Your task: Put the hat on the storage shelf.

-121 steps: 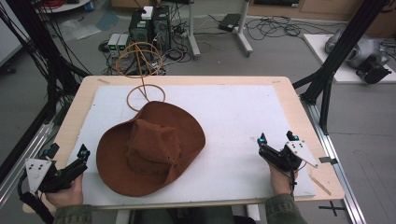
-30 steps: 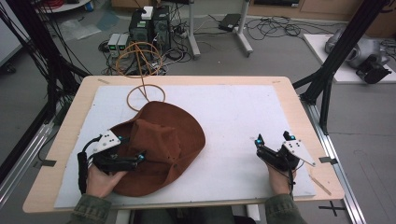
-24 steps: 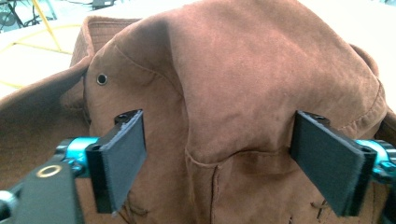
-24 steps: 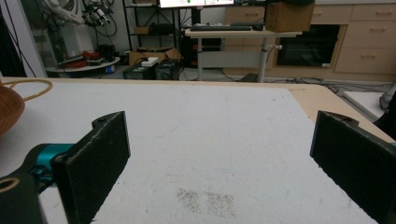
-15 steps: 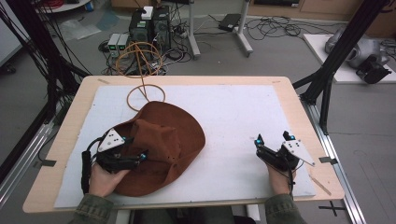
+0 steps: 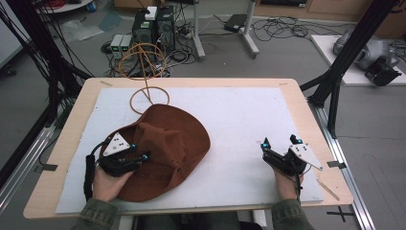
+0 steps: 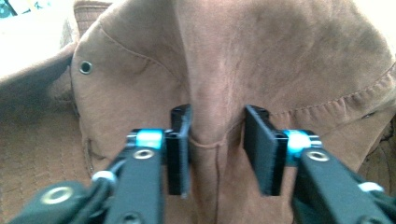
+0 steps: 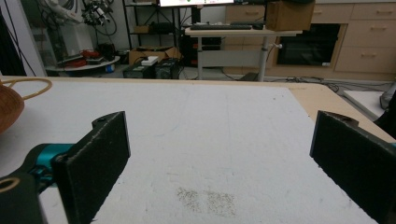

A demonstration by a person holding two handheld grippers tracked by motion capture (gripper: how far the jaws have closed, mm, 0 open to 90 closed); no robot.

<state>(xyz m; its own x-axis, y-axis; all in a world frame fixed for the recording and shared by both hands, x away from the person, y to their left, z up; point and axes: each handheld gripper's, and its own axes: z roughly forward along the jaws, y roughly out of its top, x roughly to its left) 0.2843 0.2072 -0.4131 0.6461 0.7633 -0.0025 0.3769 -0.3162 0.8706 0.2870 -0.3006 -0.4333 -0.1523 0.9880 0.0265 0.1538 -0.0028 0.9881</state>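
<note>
A brown suede hat (image 6: 179, 136) lies crown up on the left half of the white mat (image 6: 249, 115). Its tan cord (image 6: 149, 98) loops toward the far edge. My left gripper (image 6: 142, 157) reaches in from the hat's left side at the crown. In the left gripper view its jaws (image 7: 217, 140) stand narrow, pinching a raised ridge of the crown (image 7: 280, 56) between the pads. My right gripper (image 6: 278, 143) rests on the mat at the right, wide open, with only bare mat between its fingers (image 8: 219, 154). The hat's edge (image 8: 9, 109) shows far left there.
The wooden table rim (image 6: 306, 110) frames the mat. Black frame legs (image 6: 335, 81) stand at the right, and cables and power boxes (image 6: 153, 24) lie on the floor beyond the far edge. Bare mat stretches between hat and right gripper.
Four seconds ago the left gripper lay off the hat at the table's left front. It has since moved onto the crown, and over the last second it crept slightly inward. The right gripper stayed still.
</note>
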